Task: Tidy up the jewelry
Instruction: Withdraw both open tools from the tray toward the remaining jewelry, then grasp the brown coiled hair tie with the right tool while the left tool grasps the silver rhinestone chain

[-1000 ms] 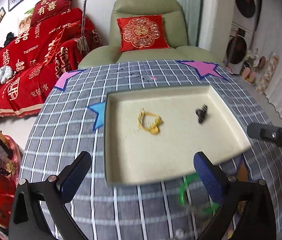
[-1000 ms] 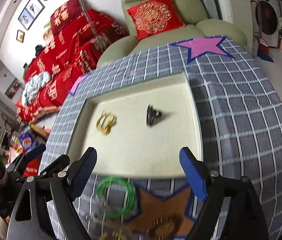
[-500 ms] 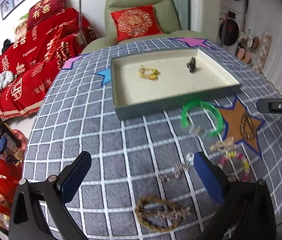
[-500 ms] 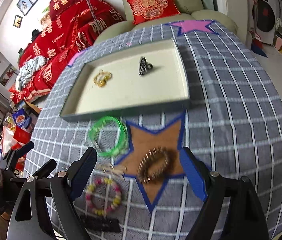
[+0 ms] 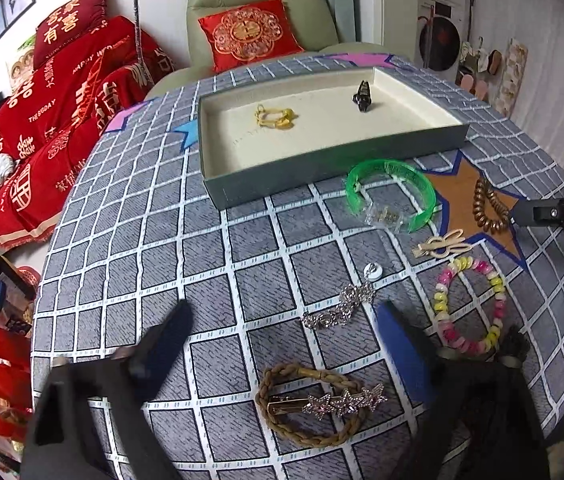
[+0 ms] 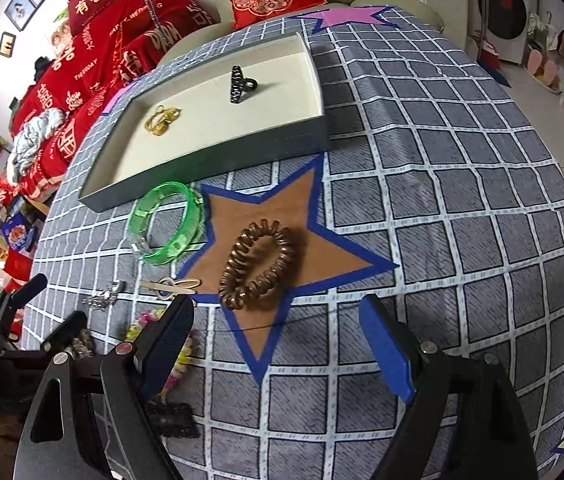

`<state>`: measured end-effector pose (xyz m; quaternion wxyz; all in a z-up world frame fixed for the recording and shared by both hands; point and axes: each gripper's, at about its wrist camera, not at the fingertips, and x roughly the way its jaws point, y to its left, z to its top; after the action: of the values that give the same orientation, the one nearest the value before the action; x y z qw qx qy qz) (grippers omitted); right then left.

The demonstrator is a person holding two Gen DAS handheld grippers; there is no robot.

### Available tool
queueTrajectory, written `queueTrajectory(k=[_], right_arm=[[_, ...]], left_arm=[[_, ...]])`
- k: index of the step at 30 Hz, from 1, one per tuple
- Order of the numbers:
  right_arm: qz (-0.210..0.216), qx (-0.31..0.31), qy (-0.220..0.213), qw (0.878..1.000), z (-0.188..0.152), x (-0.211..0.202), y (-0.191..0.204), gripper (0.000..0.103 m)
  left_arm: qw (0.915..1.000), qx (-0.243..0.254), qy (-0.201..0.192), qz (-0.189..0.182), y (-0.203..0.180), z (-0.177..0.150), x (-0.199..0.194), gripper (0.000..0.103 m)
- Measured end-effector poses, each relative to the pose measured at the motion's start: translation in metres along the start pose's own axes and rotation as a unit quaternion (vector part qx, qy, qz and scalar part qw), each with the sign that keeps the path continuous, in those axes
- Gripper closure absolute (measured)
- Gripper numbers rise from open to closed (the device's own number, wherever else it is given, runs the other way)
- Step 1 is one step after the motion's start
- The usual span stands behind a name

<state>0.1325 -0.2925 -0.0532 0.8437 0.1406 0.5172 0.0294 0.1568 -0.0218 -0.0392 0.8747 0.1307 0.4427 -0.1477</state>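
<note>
Left tongs (image 5: 282, 344): jaws spread wide, gripping nothing, poised over the near part of the tabletop; seen at 9 o'clock in the right wrist view.
Tabletop (image 5: 129, 240): covered by a grey checked cloth with coloured stars.
Tray (image 5: 282, 178): grey-walled, cream-lined, lay at 12 o'clock of the left tongs, toward the far side of the tabletop.
Gold piece (image 5: 274, 117): lay inside the tray, toward its left half.
Black claw clip (image 5: 363, 96): stood inside the tray, toward its right far corner, well apart from the gold piece.
Braided brown band (image 5: 310, 408): lay between the left tongs' fingers, at 6 o'clock of the tray.
Star hair clip (image 5: 334, 402): rested across the braided brown band, touching it.
Rhinestone chain (image 5: 340, 308): lay just beyond the band, near the right finger of the left tongs.
Green bangle (image 5: 390, 192): lay outside the tray, just beside its near wall, with a clear clip (image 5: 382, 214) resting against it.
Beige clip (image 5: 442, 245): lay on the cloth between the green bangle and the pastel beaded bracelet (image 5: 470, 306).
Brown spiral hair tie (image 6: 257, 264): lay on the brown star (image 6: 322, 256), at 12 o'clock of the right tongs.
Right tongs (image 6: 277, 344): jaws spread wide, gripping nothing, poised above the near edge of the brown star.
</note>
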Motion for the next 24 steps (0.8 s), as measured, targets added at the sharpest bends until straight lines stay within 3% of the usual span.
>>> queueTrajectory(k=[9,11,16,18,20,24], right_arm=[[-0.036,0.009,-0.003,0.999,0.008,0.016,-0.001,0.018],[-0.053,-0.003,-0.008,0.999,0.009,0.017,0.003,0.025],[-0.097,-0.045,-0.013,0.994,0.008,0.022,0.015,0.042],[-0.115,-0.065,-0.015,0.991,0.006,0.024,0.021,0.047],[-0.12,-0.08,-0.02,0.989,0.003,0.023,0.025,0.057],[-0.116,-0.09,-0.022,0.989,0.001,0.021,0.031,0.085]], left_arm=[[0.9997,0.019,0.012,-0.01,0.0,-0.001,0.013,0.019],[0.9994,0.025,0.018,-0.017,-0.001,-0.001,0.016,0.03],[0.9986,0.038,0.021,-0.03,-0.005,-0.001,0.018,0.038],[0.9982,0.042,0.021,-0.037,-0.007,-0.001,0.018,0.047],[0.9974,0.048,0.022,-0.049,-0.01,-0.002,0.016,0.06],[0.9969,0.055,0.022,-0.052,-0.013,-0.002,0.015,0.068]])
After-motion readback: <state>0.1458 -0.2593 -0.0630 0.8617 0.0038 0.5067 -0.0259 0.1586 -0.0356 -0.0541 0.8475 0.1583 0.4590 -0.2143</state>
